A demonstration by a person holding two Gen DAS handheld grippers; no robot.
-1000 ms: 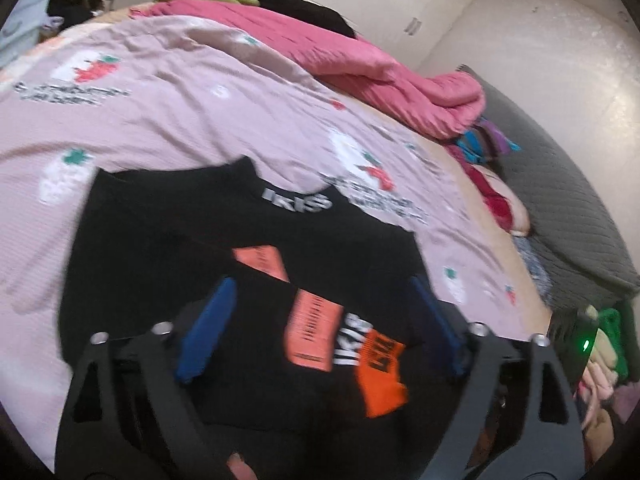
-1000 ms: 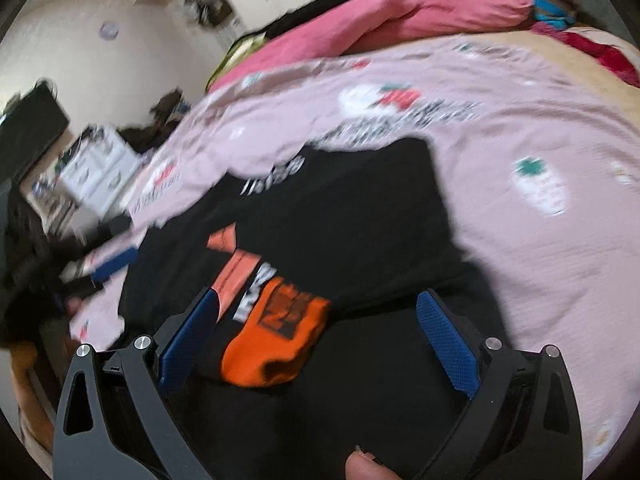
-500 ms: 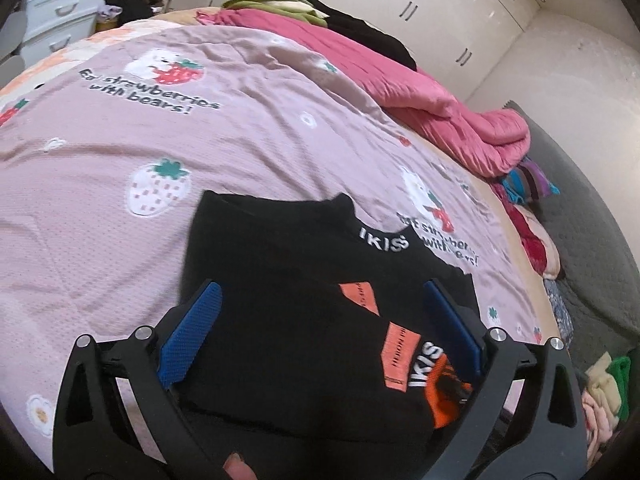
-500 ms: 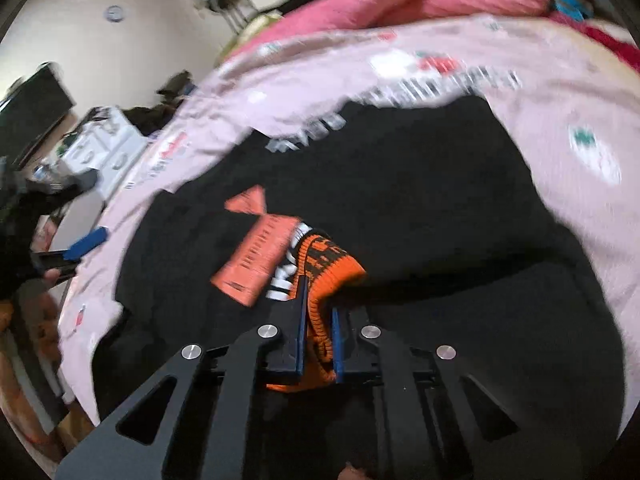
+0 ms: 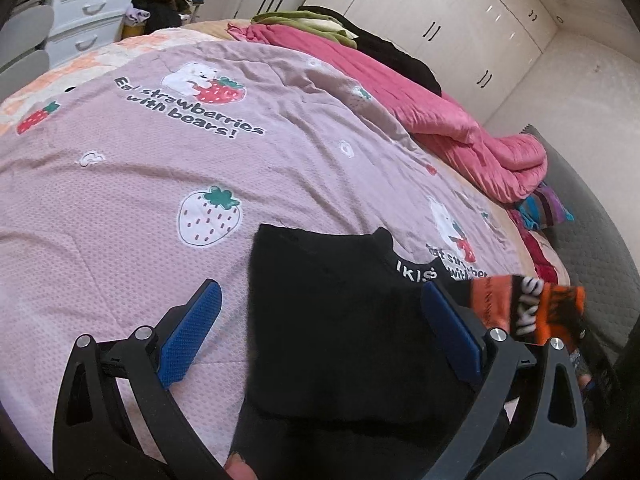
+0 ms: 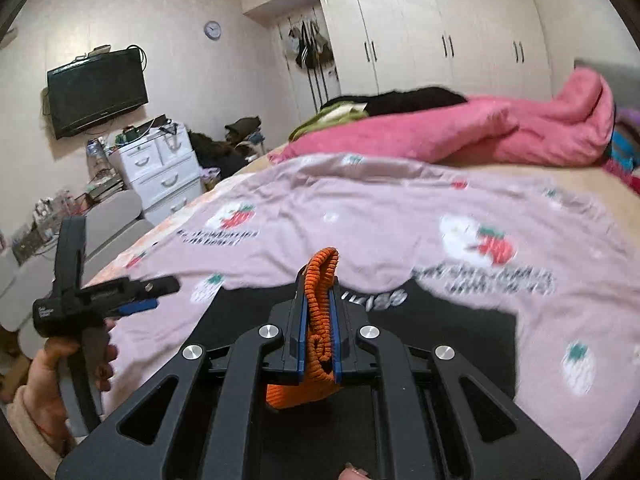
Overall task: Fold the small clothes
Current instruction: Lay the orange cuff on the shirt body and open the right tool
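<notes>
Sweater's orange cuff (image 6: pixel 320 312) pinched, right view only.

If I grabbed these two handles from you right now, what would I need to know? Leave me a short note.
Right gripper: shut on the orange cuff of the black sweater, lifted off the bed.
Left gripper: open, holding nothing, above the sweater's body.
Sweater: lies on the pink strawberry blanket, collar away from you.
Done: sleeve end gripped.
Left: probably lay that sleeve across the body, then finish folding.
</notes>
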